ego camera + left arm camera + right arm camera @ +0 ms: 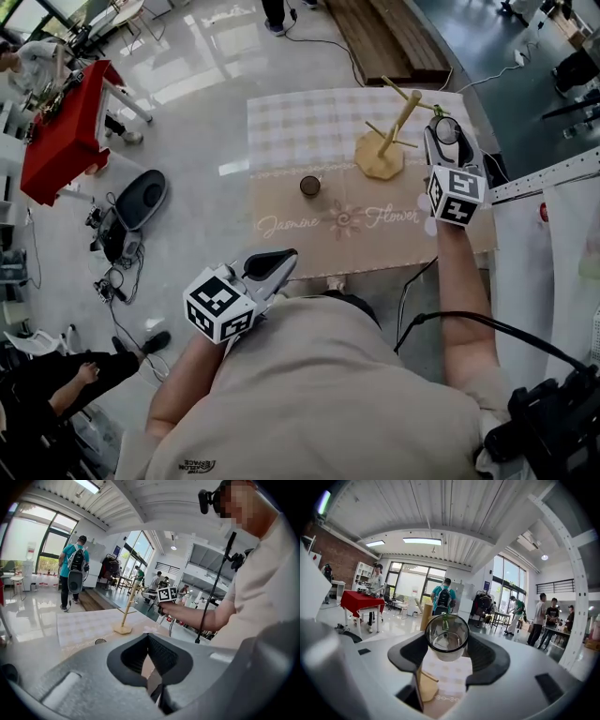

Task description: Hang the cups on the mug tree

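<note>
A wooden mug tree (386,141) stands on the cloth-covered table (300,131), toward its far right. A clear glass cup (448,129) with a dark rim is held just right of the tree, my right gripper (444,141) shut on it. In the right gripper view the cup (447,638) sits between the jaws, mouth toward the camera, with the tree's pole (425,615) behind it. A second dark-rimmed cup (310,186) stands on the table left of the tree. My left gripper (279,261) hangs off the table's near edge, jaws together and empty (147,637).
A red table (66,131) with people beside it stands far left. A black scooter-like device (141,199) and cables lie on the floor left of my table. A white panel (553,178) runs along the right. A person with a backpack (74,571) walks beyond the table.
</note>
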A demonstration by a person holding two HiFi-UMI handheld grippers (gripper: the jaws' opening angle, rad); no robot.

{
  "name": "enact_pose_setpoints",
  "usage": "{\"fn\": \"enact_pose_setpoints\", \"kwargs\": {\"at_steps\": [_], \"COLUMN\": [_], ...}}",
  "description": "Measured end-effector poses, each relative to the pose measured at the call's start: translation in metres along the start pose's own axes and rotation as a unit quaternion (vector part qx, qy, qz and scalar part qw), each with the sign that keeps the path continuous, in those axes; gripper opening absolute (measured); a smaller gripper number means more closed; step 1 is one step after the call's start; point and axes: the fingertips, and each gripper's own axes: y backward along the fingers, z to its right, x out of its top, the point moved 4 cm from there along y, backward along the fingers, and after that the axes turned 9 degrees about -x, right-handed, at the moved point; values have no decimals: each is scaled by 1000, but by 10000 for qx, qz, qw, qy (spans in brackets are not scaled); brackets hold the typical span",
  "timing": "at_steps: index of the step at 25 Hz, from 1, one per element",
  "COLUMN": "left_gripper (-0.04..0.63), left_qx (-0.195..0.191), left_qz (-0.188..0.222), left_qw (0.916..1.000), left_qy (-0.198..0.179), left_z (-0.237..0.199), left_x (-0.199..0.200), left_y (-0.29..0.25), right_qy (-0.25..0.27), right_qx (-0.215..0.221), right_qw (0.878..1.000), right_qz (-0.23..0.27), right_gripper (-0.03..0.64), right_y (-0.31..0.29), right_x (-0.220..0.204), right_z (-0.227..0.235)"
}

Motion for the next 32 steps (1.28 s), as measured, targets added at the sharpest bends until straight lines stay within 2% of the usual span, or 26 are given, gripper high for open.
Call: {"fn": "enact_pose_setpoints", "kwargs": {"at_steps": [7, 15, 27, 32], "left_gripper": [8, 8, 8, 8], "left_qx": [136, 242, 280, 58], "left_qz": [75, 117, 186, 219], "left_qw": [9998, 9994, 9991, 9994], "left_qy": [108, 230, 262, 271], "left_z": [2, 5, 6, 12], "left_x": [-13, -27, -45, -47], "left_y": [19, 42, 75, 83], "right_qy": [279, 288, 45, -178], "right_qx": [-62, -313, -247, -242], "right_qw": [9996, 9990, 9991, 9988], "right_qz": [-60, -101, -337, -382], "right_gripper": [273, 273, 273, 275], "right_y": [-18, -20, -15, 5], "right_x": [-11, -15, -24, -24], "right_z": [-26, -34, -42, -45]}}
